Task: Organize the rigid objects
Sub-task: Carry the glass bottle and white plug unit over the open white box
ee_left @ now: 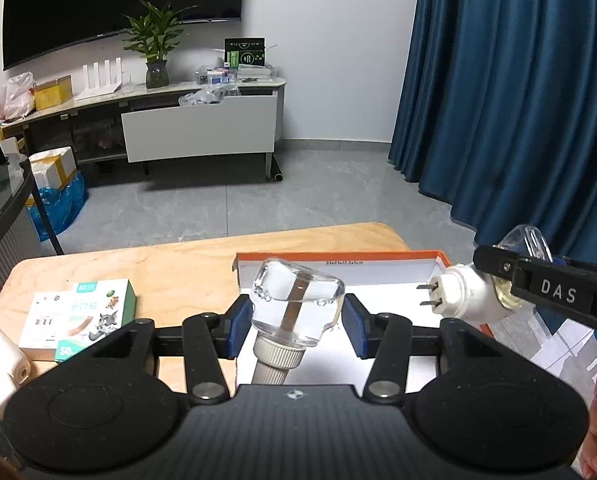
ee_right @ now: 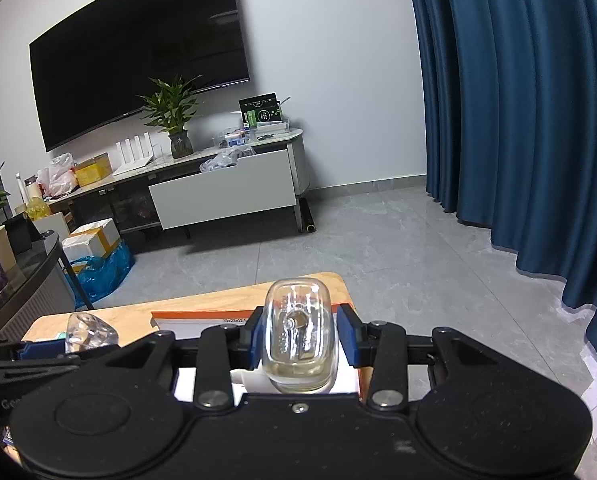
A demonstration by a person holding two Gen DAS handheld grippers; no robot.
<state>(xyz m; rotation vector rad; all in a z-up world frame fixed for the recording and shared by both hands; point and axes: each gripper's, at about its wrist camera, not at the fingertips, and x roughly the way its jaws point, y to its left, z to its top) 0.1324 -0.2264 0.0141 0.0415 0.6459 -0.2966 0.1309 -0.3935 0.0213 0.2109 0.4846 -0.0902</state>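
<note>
— What am I holding on the left?
— A clear glass refill bottle with a beige ribbed cap [ee_left: 296,306], tilted, above the open orange-rimmed white cardboard box [ee_left: 378,266].
— And on the right?
— A clear glass bottle screwed into a white two-pin plug heater [ee_right: 298,346], over that box.

white plug [ee_left: 0,364] cut off at left edge, box label [ee_left: 343,263] — unreadable

My matt black plastic left gripper [ee_left: 297,314] pinches a glossy clear glass bottle [ee_left: 298,300]. At twelve o'clock lies a smooth pale wooden table [ee_left: 178,268], bearing a matt orange-rimmed white cardboard box [ee_left: 378,270].
</note>
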